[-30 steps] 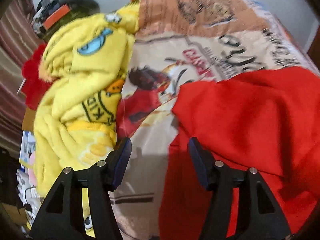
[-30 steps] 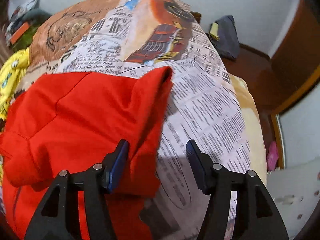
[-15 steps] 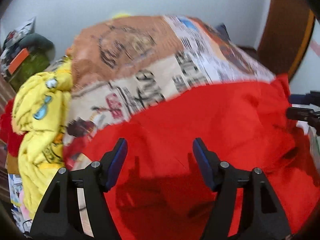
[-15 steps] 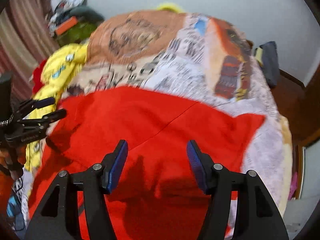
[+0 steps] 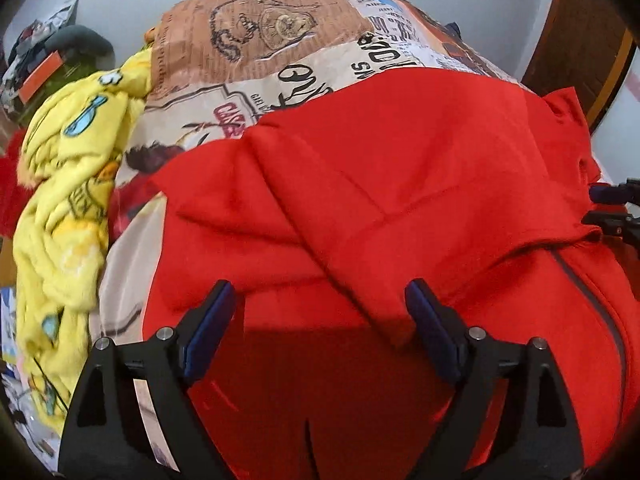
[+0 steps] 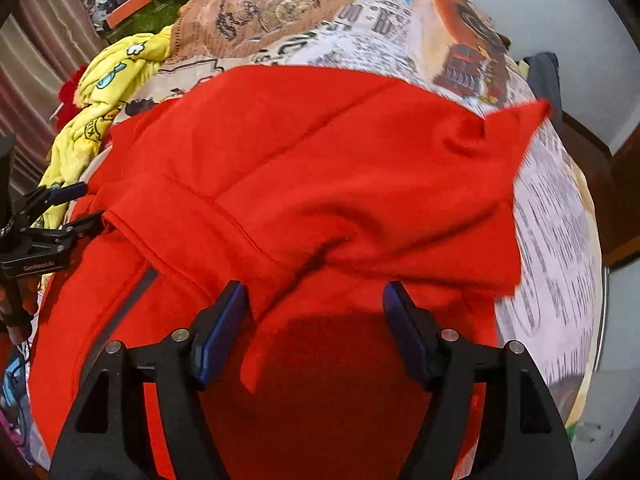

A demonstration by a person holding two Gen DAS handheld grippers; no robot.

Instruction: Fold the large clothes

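A large red zip-front garment [image 5: 400, 168] lies spread over the bed, its upper part folded down across the body [image 6: 320, 160]. In the left wrist view my left gripper [image 5: 320, 314] hovers over the garment's near part. Its jaws are opening, with only loose red cloth under them. My right gripper [image 6: 314, 318] hovers over the same garment with its jaws opening too. A folded edge lies between its fingers, and the pads are not pressing on it. Each gripper also shows in the other's view: the right gripper [image 5: 612, 208] and the left gripper [image 6: 60, 208].
The bed cover [image 5: 280, 40] has a newspaper and cartoon print. A crumpled yellow cartoon blanket [image 5: 68, 200] lies along the bed's left side [image 6: 104, 92]. Clutter [image 5: 48, 68] sits at the back left. A wooden door [image 5: 580, 40] and a dark bundle [image 6: 544, 76] are at the right.
Both grippers swung in from the garment's left and right edges to over its middle. A folded red layer now lies across the body. Both pairs of jaws stand wider apart.
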